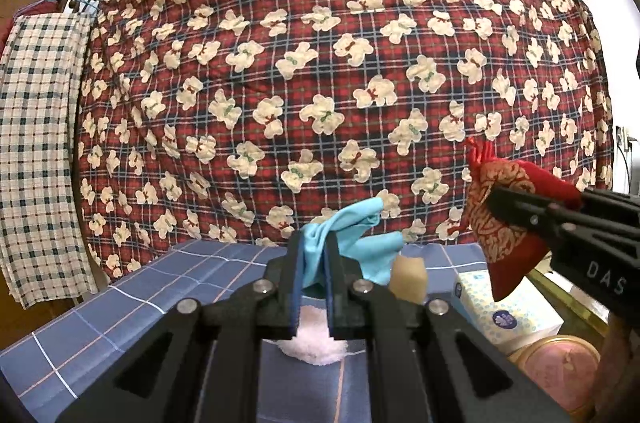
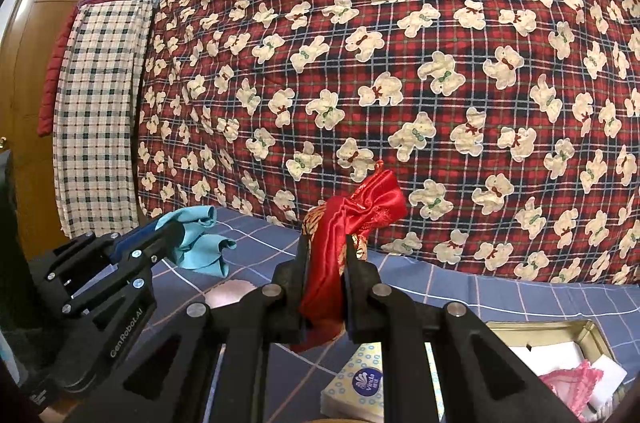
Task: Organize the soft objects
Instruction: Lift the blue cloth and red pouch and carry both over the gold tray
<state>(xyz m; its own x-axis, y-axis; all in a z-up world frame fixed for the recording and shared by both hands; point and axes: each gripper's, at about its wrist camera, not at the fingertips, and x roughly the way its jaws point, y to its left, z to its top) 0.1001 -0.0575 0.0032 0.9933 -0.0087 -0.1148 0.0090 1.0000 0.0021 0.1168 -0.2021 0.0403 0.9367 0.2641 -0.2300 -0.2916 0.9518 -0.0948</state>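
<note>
Left wrist view, nearest first: my left tongs (image 1: 314, 287) are clenched on a blue cloth (image 1: 348, 235), which spills forward past the tips, held above the checked bench (image 1: 132, 303). A pink fluffy thing (image 1: 312, 347) lies directly beneath. To the right, my right tongs (image 2: 326, 287) grip a red pouch (image 2: 340, 255), its long axis running up and away along the fingers. The open gold box (image 2: 552, 327) sits lower right, nearer my right hand, so I judge the pouch goes first. Behind hangs the bear quilt (image 1: 320, 83).
</note>
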